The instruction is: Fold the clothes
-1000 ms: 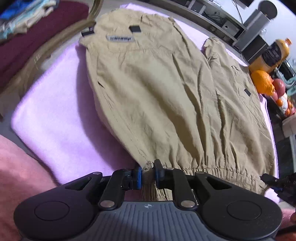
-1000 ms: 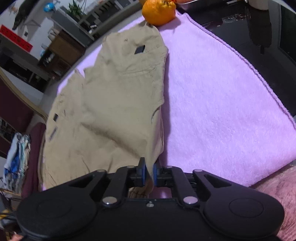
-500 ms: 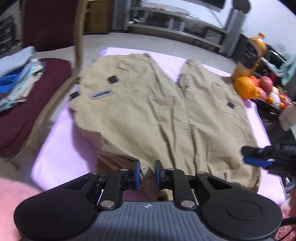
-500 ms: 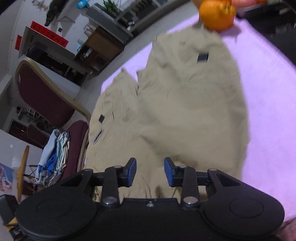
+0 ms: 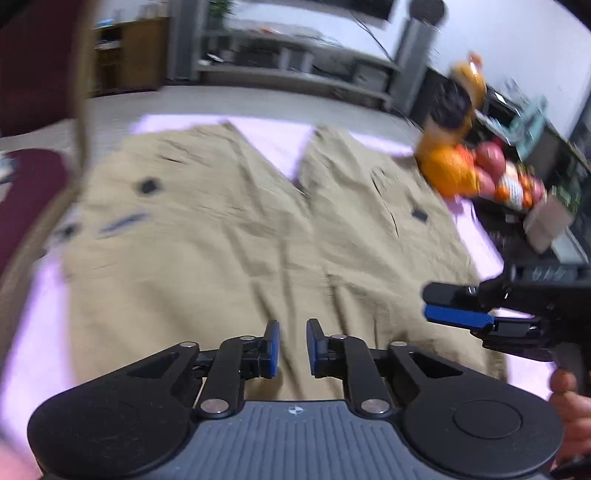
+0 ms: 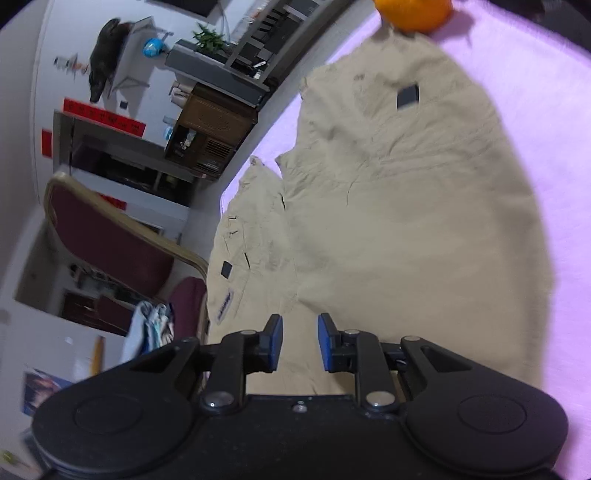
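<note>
Trousers (image 5: 236, 258), tan, lie flat on a lilac towel (image 5: 33, 332) that covers the work surface; every place below is given from them.

Nearest, over their near folded edge: left gripper (image 5: 291, 349). Its blue pads stand a little apart with nothing pinched between them; the cloth shows through the gap, lying below. Released, then, with the jaws drifting narrower.

Just beside it, at the trousers' near right corner: right gripper (image 6: 300, 341), which the left wrist view shows from the side. Jaws are closing, but on nothing; fabric lies under them, not in them. Both claws empty suggests the cloth has been laid down on purpose, so the fold can settle under its own weight.

Middle ground: the garment looks doubled over, its near edge thick and rounded. Dark square patches and a woven label face up. The two legs run away side by side with a wedge of towel between them at the far end.

Beyond the far right leg: an orange (image 6: 412, 13) touching or nearly touching the hem, with more fruit and a bottle past it, blurred.

Left of the trousers: a maroon chair (image 6: 110, 243) holding a stack of other clothes, likely a laundry pile.

Judgement: one fold is done; a further fold probably remains.
</note>
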`<state>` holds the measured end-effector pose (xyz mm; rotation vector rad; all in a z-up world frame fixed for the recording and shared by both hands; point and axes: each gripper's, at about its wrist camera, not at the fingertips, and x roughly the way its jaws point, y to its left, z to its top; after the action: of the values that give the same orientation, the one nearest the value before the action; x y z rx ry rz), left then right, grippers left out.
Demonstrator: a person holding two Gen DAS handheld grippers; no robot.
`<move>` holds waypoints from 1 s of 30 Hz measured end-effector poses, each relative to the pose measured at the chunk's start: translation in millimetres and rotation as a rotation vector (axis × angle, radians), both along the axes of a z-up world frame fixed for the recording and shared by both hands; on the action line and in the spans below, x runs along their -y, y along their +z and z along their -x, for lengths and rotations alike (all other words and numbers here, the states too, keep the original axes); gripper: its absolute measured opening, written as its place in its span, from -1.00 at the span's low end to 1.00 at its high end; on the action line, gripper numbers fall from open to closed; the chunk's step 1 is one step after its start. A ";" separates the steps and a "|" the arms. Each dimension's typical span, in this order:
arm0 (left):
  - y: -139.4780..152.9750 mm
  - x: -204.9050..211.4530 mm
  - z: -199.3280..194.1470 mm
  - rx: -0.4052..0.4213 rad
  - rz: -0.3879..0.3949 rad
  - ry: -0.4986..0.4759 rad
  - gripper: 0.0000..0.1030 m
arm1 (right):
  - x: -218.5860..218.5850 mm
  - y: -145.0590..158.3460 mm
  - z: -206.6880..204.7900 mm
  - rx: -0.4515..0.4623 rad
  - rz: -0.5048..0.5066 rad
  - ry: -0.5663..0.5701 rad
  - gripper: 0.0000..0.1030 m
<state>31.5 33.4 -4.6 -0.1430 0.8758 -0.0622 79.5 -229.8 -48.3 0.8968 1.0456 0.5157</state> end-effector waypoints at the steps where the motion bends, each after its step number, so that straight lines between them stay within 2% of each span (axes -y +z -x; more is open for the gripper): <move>1: -12.1 3.4 -6.7 -0.017 -0.006 -0.003 -0.82 | -2.8 -8.7 -4.8 -0.020 -0.031 -0.001 -0.57; 3: -34.4 6.8 -15.9 -0.058 0.001 -0.008 -0.81 | -9.3 -26.4 -13.6 -0.066 -0.102 0.007 -0.56; 4: -38.0 7.6 -14.2 -0.033 -0.001 -0.008 -0.80 | -13.2 -34.2 -17.6 -0.085 -0.123 0.014 -0.54; 8: -39.5 12.5 -9.3 -0.013 -0.052 -0.044 -0.79 | -14.7 -56.1 -27.5 -0.117 -0.071 -0.015 -0.59; 9: -40.2 10.6 -7.4 -0.010 -0.046 -0.045 -0.78 | -7.2 -58.8 -27.6 -0.120 -0.054 -0.054 -0.71; 10: -40.9 8.4 -5.4 -0.007 -0.037 -0.044 -0.77 | 5.7 -59.9 -26.3 -0.119 -0.040 -0.117 -0.93; 13: -38.4 -1.7 -2.3 -0.021 -0.008 -0.030 -0.66 | 61.2 -61.7 -13.9 -0.121 -0.029 -0.382 -1.00; 14: -34.6 -7.6 1.0 -0.027 0.021 -0.009 -0.74 | 77.5 -59.9 -7.4 -0.120 -0.016 -0.458 -0.99; 16: -24.6 -19.5 9.9 -0.024 0.076 0.035 -0.78 | 97.6 -50.4 6.7 -0.106 0.022 -0.540 -0.94; 17: -17.8 -22.2 14.5 0.000 0.070 0.047 -0.77 | 103.5 -45.6 13.1 -0.097 0.026 -0.555 -0.80; 19: -5.5 -26.1 22.2 0.045 0.046 0.069 -0.77 | 103.3 -35.6 21.9 -0.074 0.012 -0.496 -0.60; 21: -3.9 -27.8 23.1 0.036 0.040 0.076 -0.77 | 91.2 -25.6 27.1 -0.057 0.024 -0.367 -0.58; 23: -13.3 -26.4 20.9 -0.027 0.047 0.072 -0.76 | 66.3 -20.0 33.9 -0.051 0.031 -0.204 -0.57; 25: -27.0 -22.9 16.4 -0.123 0.009 0.080 -0.75 | 47.7 -22.7 39.1 -0.099 0.078 -0.099 -0.57; 26: -27.1 -20.7 17.4 -0.133 -0.025 0.077 -0.67 | 39.8 -25.3 41.5 -0.130 0.109 -0.056 -0.57; 27: -26.3 -18.5 18.7 -0.138 -0.062 0.072 -0.67 | 31.8 -27.8 43.9 -0.162 0.139 -0.013 -0.58; 29: -20.2 -19.1 25.9 -0.159 -0.115 0.089 -0.73 | 33.6 -25.2 49.0 -0.204 0.229 -0.027 -0.91; 30: -14.7 -19.6 30.2 -0.156 -0.140 0.097 -0.82 | 39.3 -16.7 51.0 -0.203 0.259 -0.055 -0.88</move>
<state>1.3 53.0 -19.4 -0.0598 1.0246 0.1025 28.5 -269.1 -64.9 0.7551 1.2373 0.2388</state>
